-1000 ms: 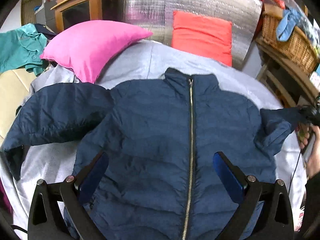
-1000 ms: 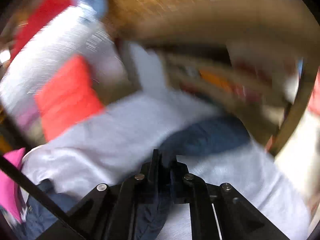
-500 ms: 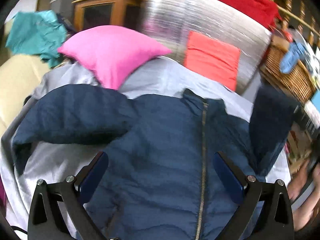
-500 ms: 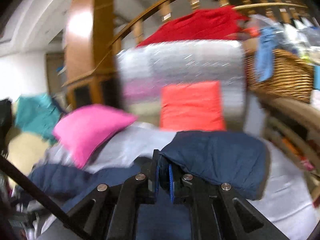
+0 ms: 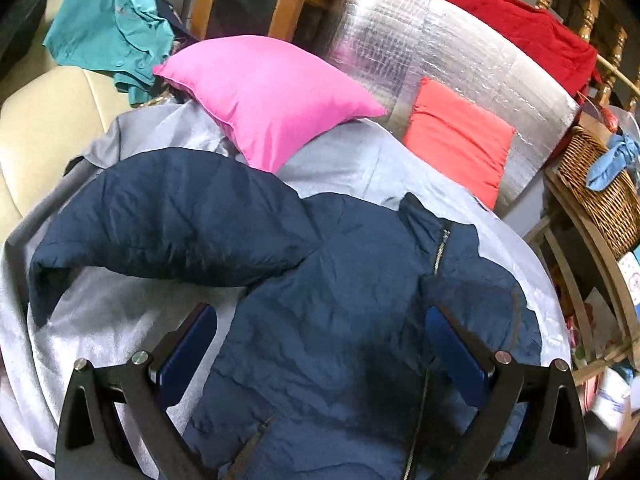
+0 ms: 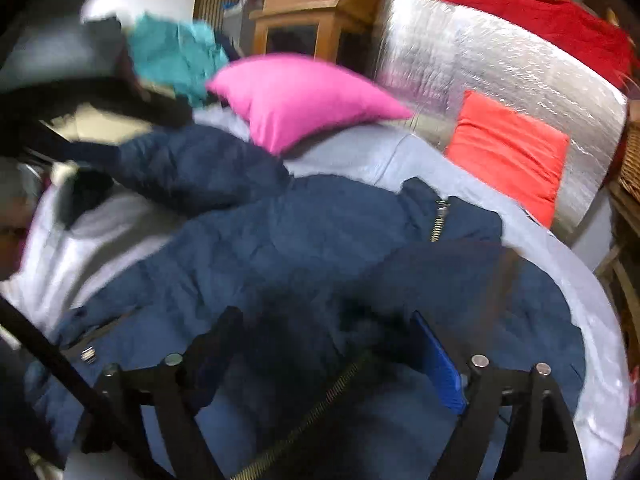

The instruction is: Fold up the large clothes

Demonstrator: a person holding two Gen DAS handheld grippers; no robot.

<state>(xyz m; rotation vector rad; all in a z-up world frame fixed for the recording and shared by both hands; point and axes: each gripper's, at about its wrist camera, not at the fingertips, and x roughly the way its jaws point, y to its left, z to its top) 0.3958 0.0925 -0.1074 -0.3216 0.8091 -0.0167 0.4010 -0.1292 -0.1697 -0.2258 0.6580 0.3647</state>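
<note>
A navy jacket [image 5: 340, 320] lies front-up on the grey sheet [image 5: 352, 160], one sleeve [image 5: 476, 304] laid across its chest at 3 o'clock, seemingly the first fold. Left gripper [image 5: 320, 354] and right gripper [image 6: 324, 352] hover above, jaws apart and empty.

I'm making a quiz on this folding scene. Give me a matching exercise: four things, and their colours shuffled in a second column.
Things:
1. jacket
2. leaning cushion
3. pillow
4. shirt on the chair

Colours:
A. teal
B. navy blue
C. pink
D. coral-orange

Pairs: 1-B, 2-D, 3-C, 4-A
</note>
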